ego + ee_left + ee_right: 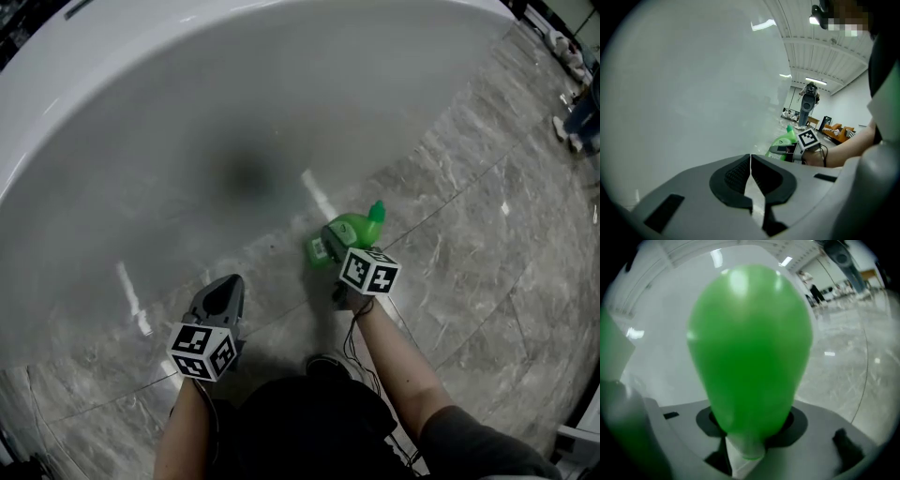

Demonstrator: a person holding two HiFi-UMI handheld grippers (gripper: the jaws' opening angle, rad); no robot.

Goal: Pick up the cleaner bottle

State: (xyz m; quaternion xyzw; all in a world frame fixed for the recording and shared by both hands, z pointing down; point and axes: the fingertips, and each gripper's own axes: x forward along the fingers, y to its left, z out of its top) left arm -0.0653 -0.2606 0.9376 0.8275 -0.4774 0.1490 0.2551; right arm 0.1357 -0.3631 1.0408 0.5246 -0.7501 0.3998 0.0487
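The green cleaner bottle [358, 229] stands on the grey marble floor, close to the white tub wall [234, 94], with its cap pointing up and right. My right gripper [337, 236] reaches it from below, its jaws on either side of the body. In the right gripper view the bottle [750, 348] fills the picture, and both pads of the right gripper [751, 422] press on its sides. My left gripper [229, 281] hangs to the left, shut with nothing in it. In the left gripper view its tips [750, 159] meet, and the bottle [783, 139] shows far right.
The curved white tub [684, 84] fills the far side and left. Marble floor [487, 216] stretches to the right. People's feet [577, 122] stand at the far right edge. A grey machine [807, 101] and orange furniture [836, 133] lie far off in the room.
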